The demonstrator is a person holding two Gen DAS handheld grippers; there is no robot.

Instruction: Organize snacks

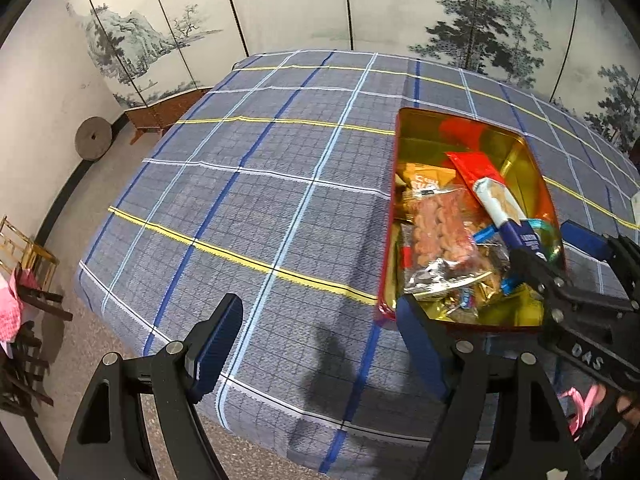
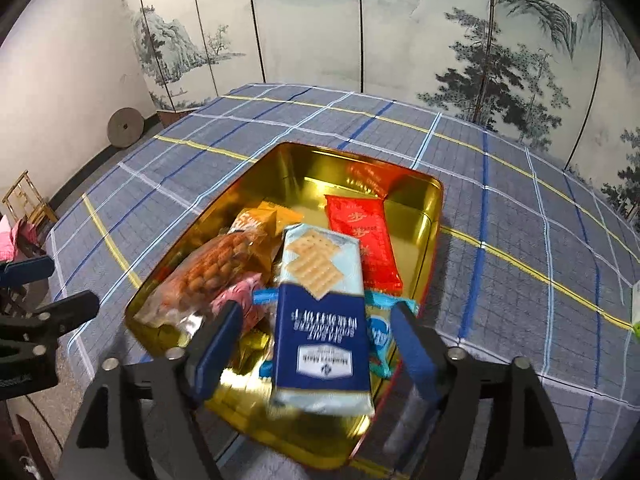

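A gold tin (image 2: 304,168) with a red outside sits on the plaid tablecloth and holds several snack packs. A blue and white cracker pack (image 2: 320,320) lies blurred between the jaws of my right gripper (image 2: 317,312), which is open; neither pad touches the pack. Around it lie a red pack (image 2: 364,240), a clear bag of nuts (image 2: 212,272) and small wrapped sweets. My left gripper (image 1: 318,308) stands open and empty over the cloth, left of the tin (image 1: 424,136). The left wrist view shows the right gripper (image 1: 552,248) at the tin's near right corner.
The tablecloth (image 1: 260,200) stretches left of and behind the tin. A painted folding screen (image 2: 312,20) stands behind the table. A stone wheel (image 1: 93,138) leans on the left wall, and chairs (image 1: 28,264) stand by the table's left edge. A pale green thing (image 2: 636,312) shows at the far right.
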